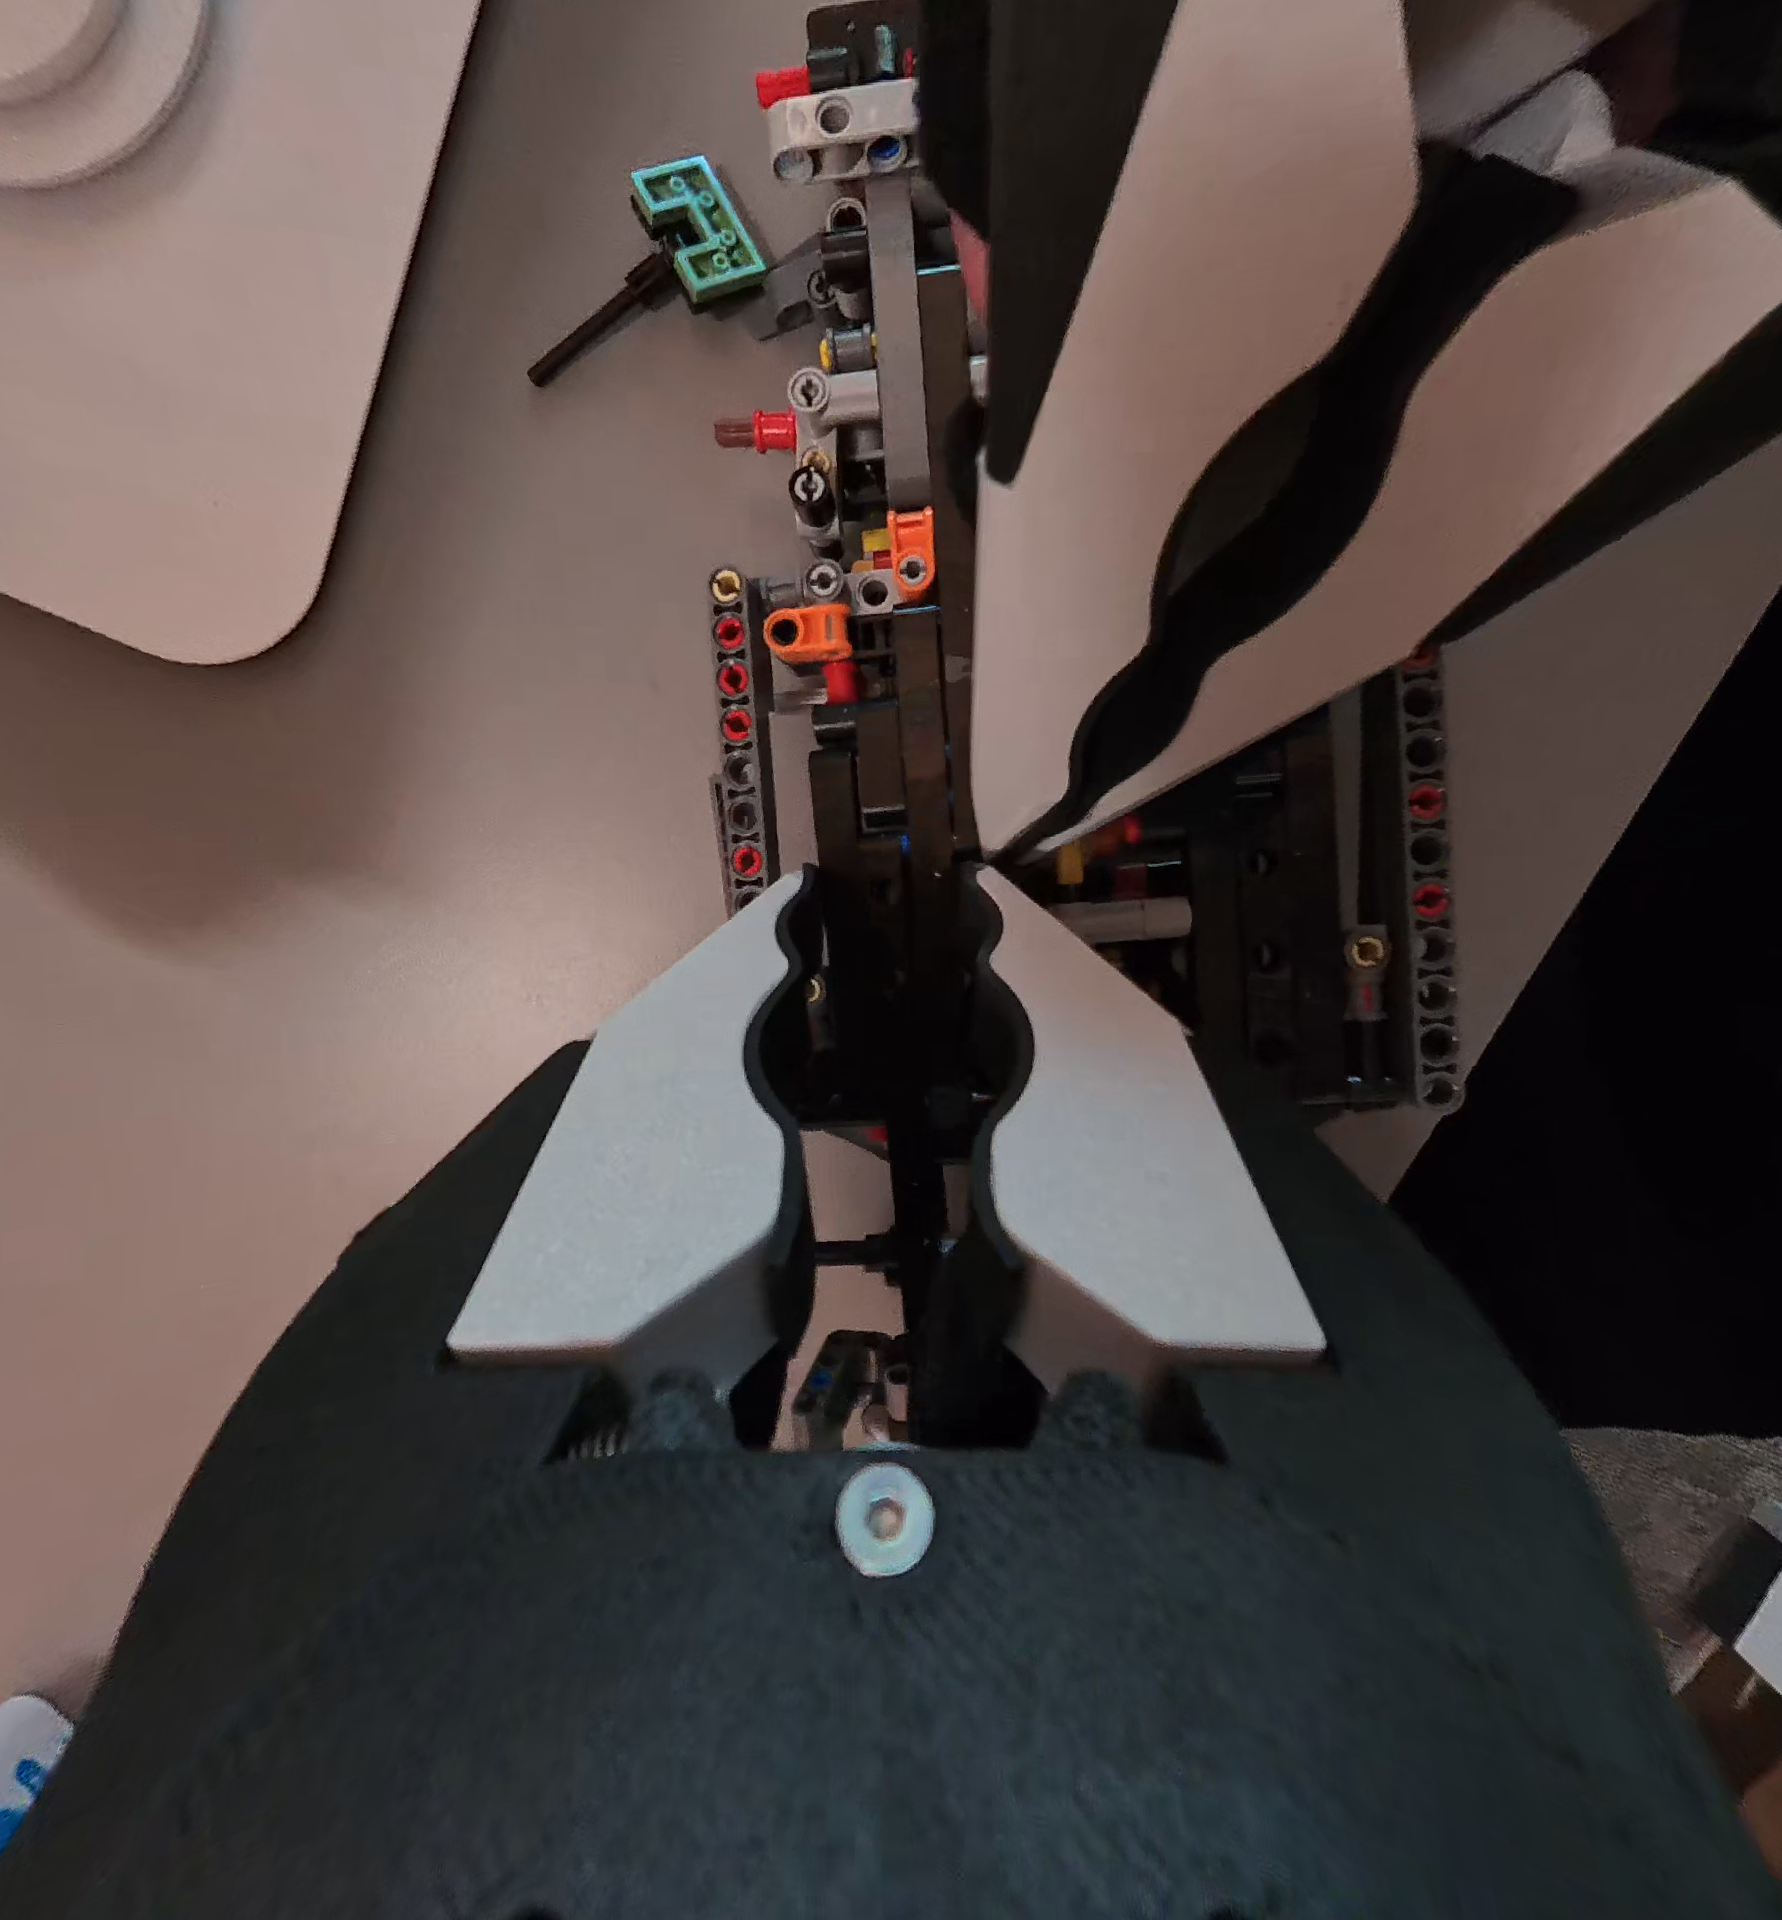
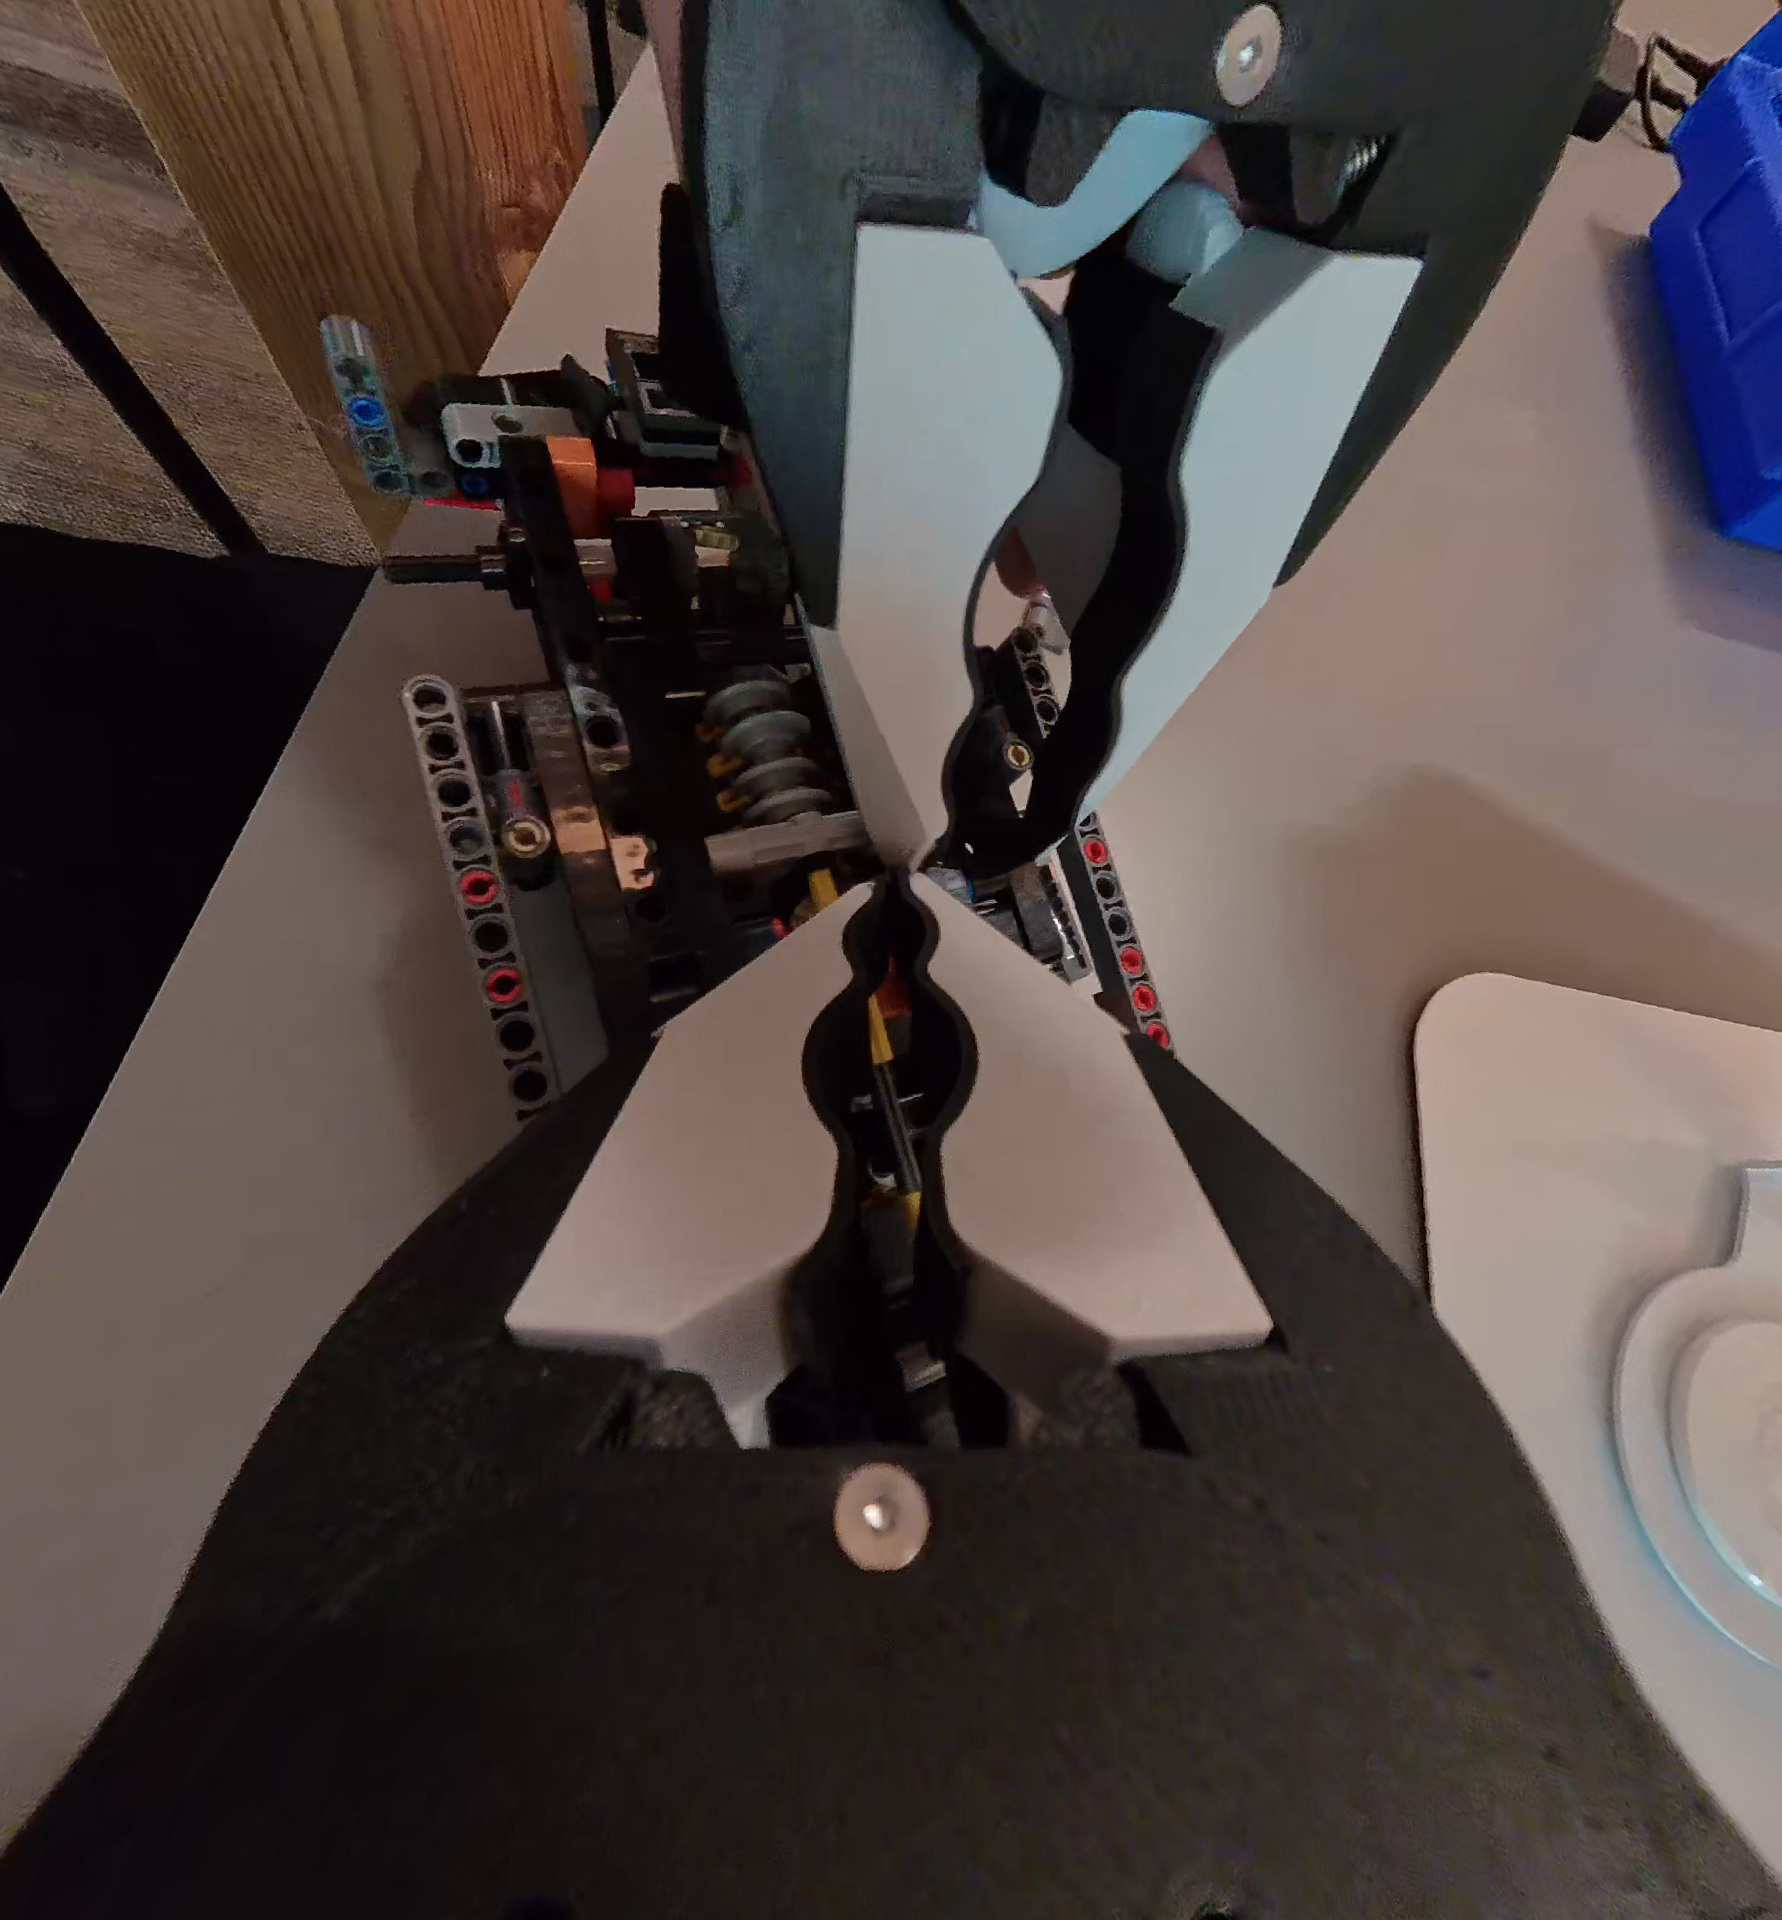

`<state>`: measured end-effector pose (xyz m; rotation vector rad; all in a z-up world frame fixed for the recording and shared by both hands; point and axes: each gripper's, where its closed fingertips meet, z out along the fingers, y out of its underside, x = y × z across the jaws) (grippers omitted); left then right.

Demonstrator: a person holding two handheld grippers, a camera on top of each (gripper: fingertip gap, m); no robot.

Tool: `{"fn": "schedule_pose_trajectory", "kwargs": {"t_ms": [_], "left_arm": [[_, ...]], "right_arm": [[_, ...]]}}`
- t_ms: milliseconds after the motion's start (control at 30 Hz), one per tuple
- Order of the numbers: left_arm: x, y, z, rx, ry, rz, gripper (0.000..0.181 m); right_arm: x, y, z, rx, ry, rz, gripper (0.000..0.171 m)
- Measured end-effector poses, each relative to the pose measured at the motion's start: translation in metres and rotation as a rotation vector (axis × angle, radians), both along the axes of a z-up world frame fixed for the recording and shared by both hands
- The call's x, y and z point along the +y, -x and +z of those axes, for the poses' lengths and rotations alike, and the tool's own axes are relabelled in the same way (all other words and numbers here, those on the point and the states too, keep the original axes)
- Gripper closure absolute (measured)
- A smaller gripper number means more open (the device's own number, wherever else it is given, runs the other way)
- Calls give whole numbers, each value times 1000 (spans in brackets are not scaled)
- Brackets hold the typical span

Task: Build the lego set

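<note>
- The model (image 1: 897,644), a long half-built chassis of black beams, grey pinned rails and orange connectors, stands on the table (image 1: 513,790) near its edge.
- Left gripper (image 1: 892,883): jaws closed around the black central spine at one end of the model, with the beams filling the notched gap between the pads.
- Right gripper (image 2: 897,883): jaws nearly together over the middle of the model; a thin black and yellow axle (image 2: 892,1101) shows in the gap. Whether the jaws pinch it or only hover above it cannot be told.
- Both grippers meet tip to tip over the same spot, so working room is tight.
- Handling judgement: stiff plastic, light for its bulk, smooth and likely slippery on the pads. Friction joints are the weak point; red pins (image 1: 773,428) and connectors sticking out could pop off or shift under side load.
- Best hold appears to be the solid black spine or the grey side rails (image 2: 471,883), not the coil-spring part (image 2: 773,748) or protruding pins.
- A teal piece (image 1: 700,234) with a black axle lies loose on the table just beside the model.
</note>
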<state>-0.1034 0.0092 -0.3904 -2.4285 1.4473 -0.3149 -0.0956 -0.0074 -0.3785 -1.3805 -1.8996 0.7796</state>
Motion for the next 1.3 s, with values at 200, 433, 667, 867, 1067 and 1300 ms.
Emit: {"fn": "schedule_pose_trajectory", "kwargs": {"t_ms": [200, 433, 667, 867, 1067, 1300], "left_arm": [[0, -3, 0, -5, 0, -29, 157], [0, -4, 1, 24, -30, -97, 159], [0, -5, 0, 18, -25, -101, 160], [1, -5, 1, 22, -41, -113, 160], [-1, -9, 1, -40, -24, -101, 159], [-1, -8, 1, -30, -10, -95, 159]], "right_arm": [[0, -2, 0, -2, 9, 10, 171], [-1, -3, -1, -4, -7, 20, 171], [1, -3, -1, -1, -6, 21, 171], [0, -3, 0, -3, -11, 26, 171], [7, -14, 8, -20, 17, 28, 165], [7, -10, 1, -74, -10, 20, 160]]}}
